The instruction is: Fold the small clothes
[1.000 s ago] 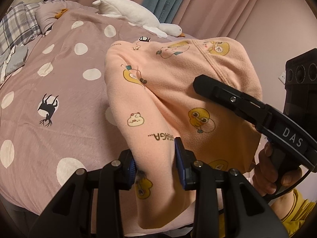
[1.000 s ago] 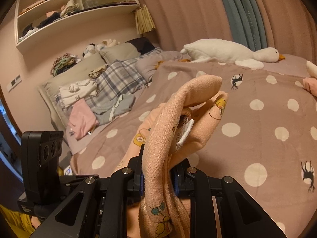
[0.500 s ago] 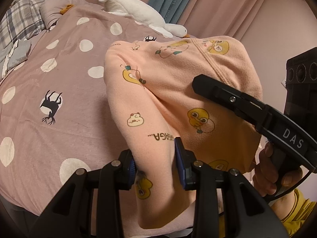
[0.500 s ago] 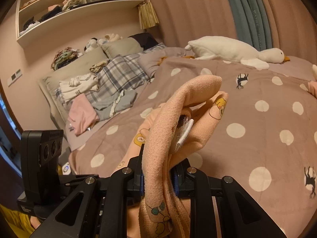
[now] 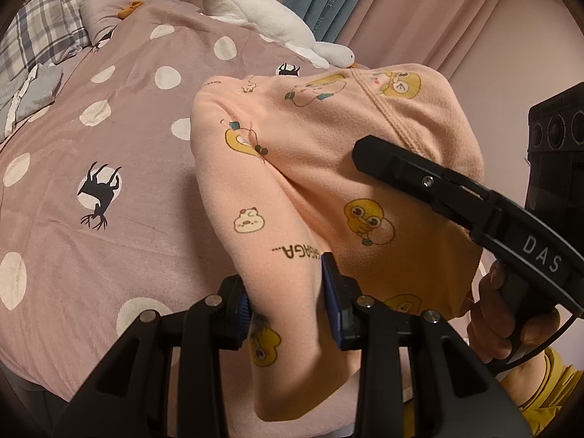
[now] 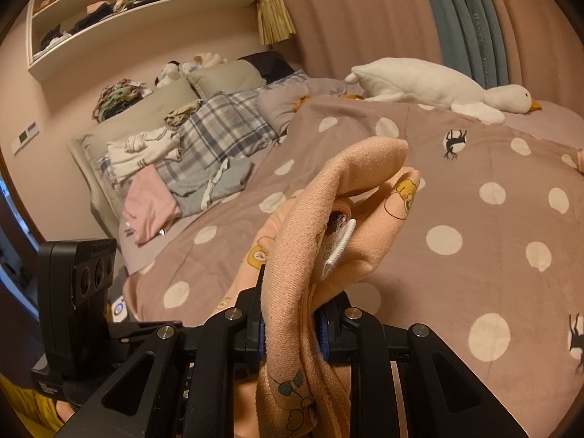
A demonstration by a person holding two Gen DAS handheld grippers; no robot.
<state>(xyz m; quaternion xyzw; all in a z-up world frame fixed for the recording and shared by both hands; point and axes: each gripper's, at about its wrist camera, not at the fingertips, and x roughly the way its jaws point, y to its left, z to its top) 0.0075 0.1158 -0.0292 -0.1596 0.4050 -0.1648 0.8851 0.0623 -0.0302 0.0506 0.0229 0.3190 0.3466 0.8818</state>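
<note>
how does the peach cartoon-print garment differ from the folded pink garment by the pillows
The peach cartoon-print garment is held up, bunched, in both grippers; the folded pink garment lies flat on the bed. The peach one carries duck and bear prints; the pink one looks plain. Both are soft, small clothes.

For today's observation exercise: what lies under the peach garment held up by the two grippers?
Under the peach garment the polka-dot bedspread shows at its left. The part directly beneath is covered.
</note>
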